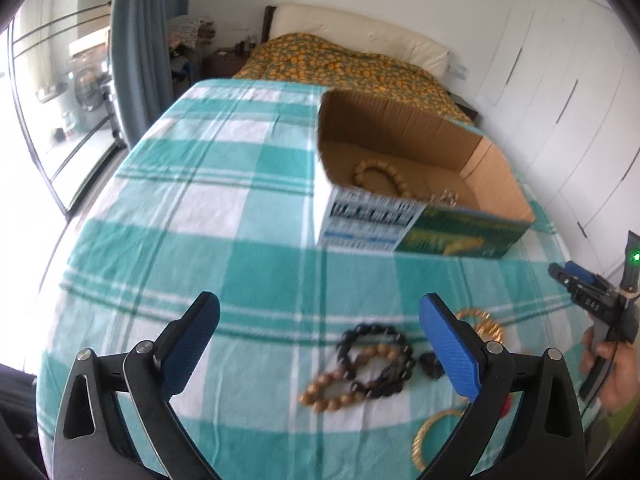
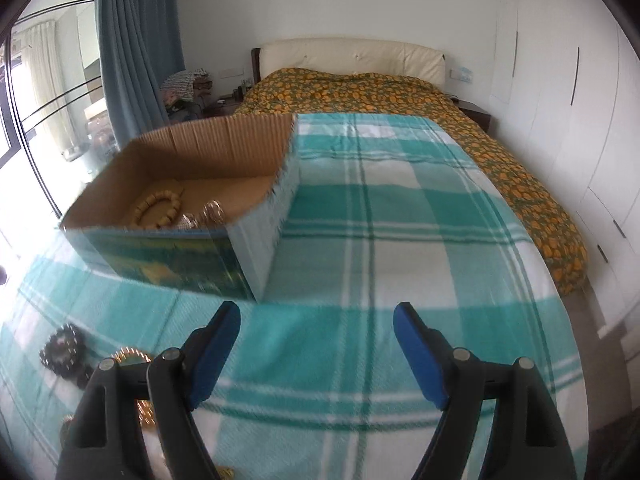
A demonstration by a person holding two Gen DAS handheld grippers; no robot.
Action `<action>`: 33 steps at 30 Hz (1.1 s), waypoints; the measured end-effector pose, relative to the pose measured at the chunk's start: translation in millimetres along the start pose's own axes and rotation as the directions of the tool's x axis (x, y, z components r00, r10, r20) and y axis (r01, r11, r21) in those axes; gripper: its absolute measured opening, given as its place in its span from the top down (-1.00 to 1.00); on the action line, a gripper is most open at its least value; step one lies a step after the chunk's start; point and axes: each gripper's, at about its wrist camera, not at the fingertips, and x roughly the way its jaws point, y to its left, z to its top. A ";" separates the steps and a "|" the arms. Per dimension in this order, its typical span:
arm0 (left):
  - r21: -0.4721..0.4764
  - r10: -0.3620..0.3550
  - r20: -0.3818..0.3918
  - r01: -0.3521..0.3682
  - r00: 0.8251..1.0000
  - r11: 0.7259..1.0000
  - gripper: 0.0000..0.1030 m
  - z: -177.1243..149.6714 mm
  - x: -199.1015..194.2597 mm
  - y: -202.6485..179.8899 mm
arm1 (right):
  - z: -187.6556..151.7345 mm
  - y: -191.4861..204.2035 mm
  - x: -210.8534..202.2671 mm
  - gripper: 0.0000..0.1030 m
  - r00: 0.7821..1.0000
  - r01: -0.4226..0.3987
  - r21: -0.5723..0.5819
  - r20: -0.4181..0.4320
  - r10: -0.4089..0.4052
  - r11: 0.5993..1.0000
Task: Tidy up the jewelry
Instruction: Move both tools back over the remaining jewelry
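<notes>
left hand-held gripper (image 1: pixel 320 316) released, empty, above the loose pile | right hand-held gripper (image 2: pixel 316 326) released, empty, over bare checked cloth | left to do: black bead bracelet (image 1: pixel 374 354), tan bead bracelet (image 1: pixel 340 392), gold bangles (image 1: pixel 482 324) on surface (image 1: pixel 200 208) | done: tan bracelet (image 1: pixel 378 178) plus a shiny piece in cardboard box (image 1: pixel 448 236) | judged partway

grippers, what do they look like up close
Both match: the left gripper and right gripper have black linkage arms with slot cutouts and silver pivot pins, ending in jaws faced with blue textured pads. From the left wrist view, the right gripper's black body carries white lettering and a green light, held by a bare hand.
</notes>
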 end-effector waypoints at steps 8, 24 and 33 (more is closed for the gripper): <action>-0.011 0.128 -0.030 -0.128 0.991 0.992 -0.94 -58.4 29.8 31.9 | -55.1 -25.0 9.3 -0.58 0.991 0.117 -0.038 -0.062 -0.119 0.992; -0.040 0.120 -0.003 -0.120 0.993 0.992 -0.99 -67.1 35.2 40.6 | -59.4 -38.8 25.3 -1.00 0.987 0.093 0.025 -0.133 -0.089 0.995; -0.040 0.119 -0.004 -0.119 0.993 0.992 -0.99 -67.5 36.7 40.2 | -59.4 -39.5 24.7 -1.00 0.987 0.094 0.022 -0.134 -0.090 0.995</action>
